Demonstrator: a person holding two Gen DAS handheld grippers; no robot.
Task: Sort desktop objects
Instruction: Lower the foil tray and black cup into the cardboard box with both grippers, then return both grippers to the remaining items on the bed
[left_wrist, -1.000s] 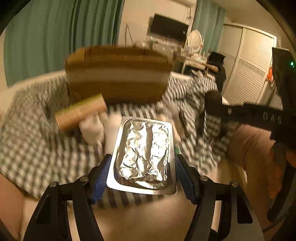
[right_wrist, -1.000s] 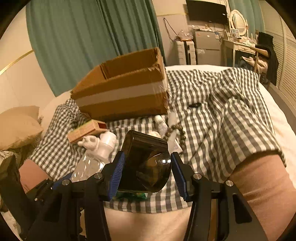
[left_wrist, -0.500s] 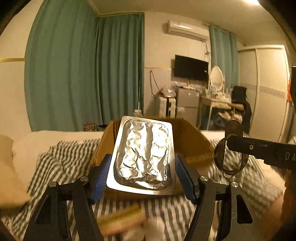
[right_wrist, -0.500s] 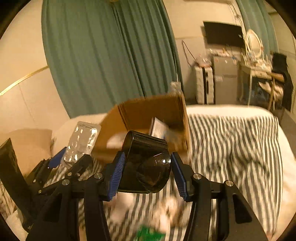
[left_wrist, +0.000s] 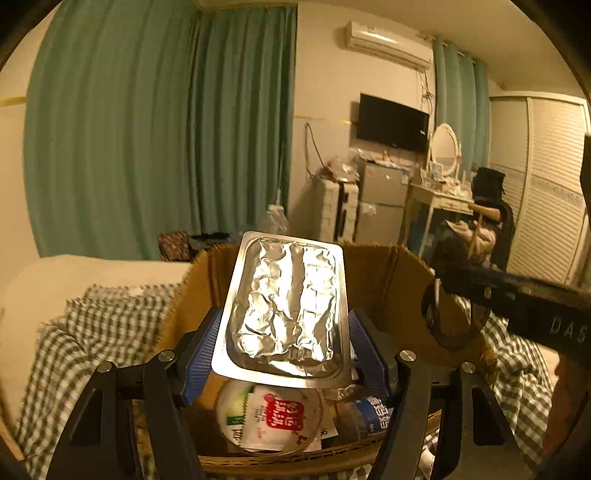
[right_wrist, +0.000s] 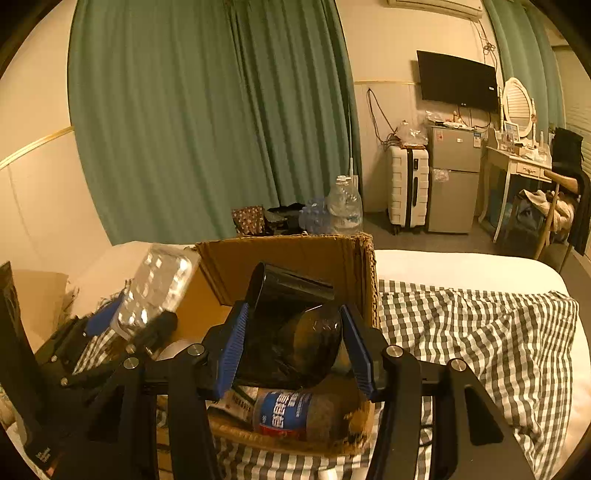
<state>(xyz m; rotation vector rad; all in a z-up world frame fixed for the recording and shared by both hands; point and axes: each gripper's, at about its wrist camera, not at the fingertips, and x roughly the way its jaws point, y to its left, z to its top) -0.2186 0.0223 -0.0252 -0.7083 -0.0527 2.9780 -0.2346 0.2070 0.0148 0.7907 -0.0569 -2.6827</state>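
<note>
My left gripper (left_wrist: 286, 345) is shut on a silver foil blister pack (left_wrist: 286, 304) and holds it over the open cardboard box (left_wrist: 384, 273). My right gripper (right_wrist: 293, 349) is shut on a dark glossy cup (right_wrist: 291, 332), also above the box (right_wrist: 295, 258). The left gripper (right_wrist: 122, 325) with the blister pack (right_wrist: 159, 288) shows at the left of the right wrist view. The right gripper's arm (left_wrist: 517, 299) crosses the right of the left wrist view. Inside the box lie a round white packet with a red label (left_wrist: 269, 413) and a blue-labelled bottle (right_wrist: 291, 410).
The box stands on a bed with a green-checked blanket (right_wrist: 469, 332). Green curtains (right_wrist: 207, 122) hang behind. A water bottle (right_wrist: 343, 206), suitcase (right_wrist: 408, 188), small fridge (right_wrist: 452, 177) and dressing table (right_wrist: 517, 158) stand beyond the bed.
Both grippers have risen from the bed and moved forward over the open box, each keeping its object. The loose items on the blanket have left the views.
</note>
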